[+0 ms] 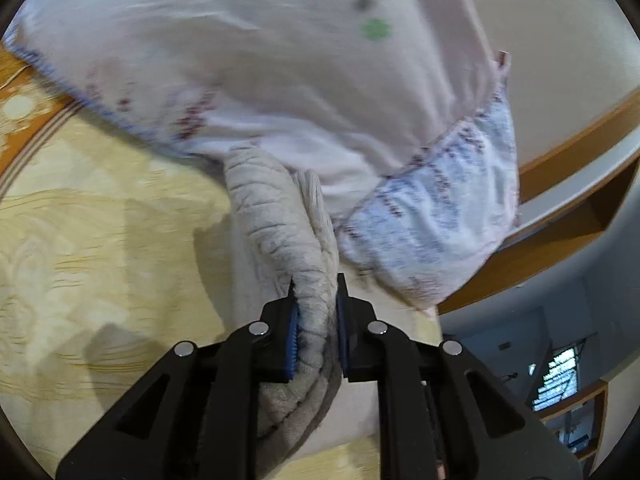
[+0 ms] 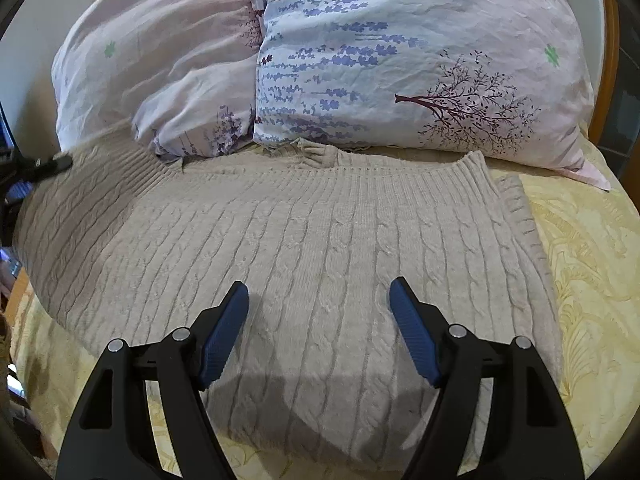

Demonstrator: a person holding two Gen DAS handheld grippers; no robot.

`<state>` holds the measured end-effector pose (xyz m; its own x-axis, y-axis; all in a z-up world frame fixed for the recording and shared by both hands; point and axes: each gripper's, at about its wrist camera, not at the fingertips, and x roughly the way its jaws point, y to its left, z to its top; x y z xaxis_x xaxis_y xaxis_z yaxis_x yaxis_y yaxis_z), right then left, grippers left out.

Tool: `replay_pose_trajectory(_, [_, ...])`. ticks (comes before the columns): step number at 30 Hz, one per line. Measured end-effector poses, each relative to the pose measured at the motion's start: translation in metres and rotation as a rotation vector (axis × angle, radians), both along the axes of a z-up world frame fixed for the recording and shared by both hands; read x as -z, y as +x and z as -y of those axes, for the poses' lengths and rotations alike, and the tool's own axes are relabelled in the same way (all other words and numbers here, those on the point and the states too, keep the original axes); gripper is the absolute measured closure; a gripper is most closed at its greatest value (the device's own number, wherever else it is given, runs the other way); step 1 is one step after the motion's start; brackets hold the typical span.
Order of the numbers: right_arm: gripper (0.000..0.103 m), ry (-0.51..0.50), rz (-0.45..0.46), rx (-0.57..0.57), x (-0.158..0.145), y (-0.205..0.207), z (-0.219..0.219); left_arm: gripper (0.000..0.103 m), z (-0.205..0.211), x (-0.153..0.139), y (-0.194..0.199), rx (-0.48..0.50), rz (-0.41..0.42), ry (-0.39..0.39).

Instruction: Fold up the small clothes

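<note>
Covering my bed is a yellow bedspread (image 2: 592,248) with 2 pillows (image 2: 400,60), 1 sweater (image 2: 312,240). Left gripper (image 1: 316,312) pinches its bunched knit; right gripper (image 2: 320,320) gapes wide.

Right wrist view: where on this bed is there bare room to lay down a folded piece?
The bare yellow patterned bedspread lies free right of the beige cable-knit sweater, below the floral pillow with the tree print. A narrow strip shows at the near edge. The middle is covered by the sweater, the back by both pillows.
</note>
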<state>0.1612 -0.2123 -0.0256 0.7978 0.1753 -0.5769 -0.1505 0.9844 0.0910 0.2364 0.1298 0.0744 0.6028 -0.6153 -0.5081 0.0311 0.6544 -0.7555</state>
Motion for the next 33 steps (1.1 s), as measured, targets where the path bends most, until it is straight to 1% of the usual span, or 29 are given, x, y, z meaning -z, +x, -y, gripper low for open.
replay_pose_trajectory(2, [0.028, 0.011, 0.006, -0.001, -0.001, -0.002, 0.004, 0.089, 0.018, -0.009, 0.005, 0.024, 0.024, -0.035])
replay_pose_trajectory(5, [0.028, 0.023, 0.016, 0.007, -0.003, -0.007, 0.014, 0.089, 0.046, -0.017, 0.011, 0.067, 0.046, -0.063])
replay_pose_trajectory(7, [0.028, 0.034, 0.022, 0.011, -0.004, -0.010, 0.019, 0.089, 0.070, -0.018, 0.016, 0.102, 0.047, -0.083])
replay_pose_trajectory(9, [0.025, 0.036, 0.025, 0.032, -0.005, -0.013, 0.026, 0.089, 0.098, -0.015, 0.021, 0.141, 0.042, -0.092])
replay_pose_trajectory(11, [0.024, 0.042, 0.028, 0.049, -0.005, -0.016, 0.033, 0.089, 0.125, -0.007, 0.026, 0.177, 0.027, -0.103])
replay_pose_trajectory(13, [0.024, 0.060, 0.029, 0.079, -0.005, -0.019, 0.048, 0.089, 0.156, 0.006, 0.030, 0.214, 0.004, -0.097])
replay_pose_trajectory(15, [0.024, 0.082, 0.029, 0.107, -0.006, -0.020, 0.063, 0.089, 0.185, 0.025, 0.034, 0.269, -0.049, -0.096])
replay_pose_trajectory(17, [0.025, 0.121, 0.035, 0.134, -0.008, -0.023, 0.080, 0.088, 0.205, 0.038, 0.035, 0.309, -0.083, -0.090])
replay_pose_trajectory(19, [0.025, 0.195, 0.034, 0.123, -0.011, -0.024, 0.094, 0.087, 0.219, 0.050, 0.037, 0.374, -0.126, -0.163])
replay_pose_trajectory(20, [0.025, 0.224, 0.033, 0.115, -0.012, -0.023, 0.098, 0.079, 0.222, 0.052, 0.037, 0.397, -0.141, -0.200])
replay_pose_trajectory(21, [0.025, 0.253, 0.036, 0.112, -0.016, -0.023, 0.105, 0.066, 0.222, 0.049, 0.035, 0.419, -0.136, -0.226])
replay_pose_trajectory(22, [0.025, 0.273, 0.042, 0.109, -0.019, -0.024, 0.109, 0.062, 0.220, 0.044, 0.033, 0.424, -0.119, -0.229])
replay_pose_trajectory(23, [0.025, 0.295, 0.044, 0.096, -0.021, -0.024, 0.112, 0.055, 0.211, 0.034, 0.029, 0.419, -0.075, -0.215])
replay_pose_trajectory(24, [0.025, 0.361, 0.041, 0.061, -0.025, -0.023, 0.117, 0.048, 0.203, 0.026, 0.026, 0.409, -0.043, -0.197])
replay_pose_trajectory(25, [0.025, 0.416, 0.033, 0.029, -0.026, -0.020, 0.121, 0.045, 0.192, 0.016, 0.022, 0.389, 0.000, -0.165])
replay_pose_trajectory(26, [0.025, 0.500, 0.004, -0.022, -0.026, -0.014, 0.126, 0.039, 0.181, 0.010, 0.019, 0.365, 0.026, -0.135])
replay_pose_trajectory(27, [0.025, 0.546, -0.021, -0.049, -0.025, -0.011, 0.127, 0.036, 0.166, 0.002, 0.016, 0.313, 0.062, -0.070])
replay_pose_trajectory(28, [0.025, 0.590, -0.054, -0.074, -0.023, -0.005, 0.127, 0.035, 0.155, -0.002, 0.014, 0.271, 0.076, -0.012])
replay_pose_trajectory(29, [0.025, 0.628, -0.094, -0.100, -0.021, 0.003, 0.126, 0.034, 0.141, -0.004, 0.013, 0.220, 0.083, 0.060])
replay_pose_trajectory(30, [0.027, 0.662, -0.139, -0.131, -0.018, 0.012, 0.122, 0.033, 0.134, -0.003, 0.013, 0.197, 0.079, 0.097])
replay_pose_trajectory(31, [0.033, 0.675, -0.170, -0.148, -0.016, 0.019, 0.117, 0.033, 0.127, 0.002, 0.013, 0.175, 0.062, 0.127])
replay_pose_trajectory(33, [0.037, 0.666, -0.239, -0.164, -0.009, 0.033, 0.106, 0.033, 0.114, 0.017, 0.017, 0.163, -0.006, 0.152])
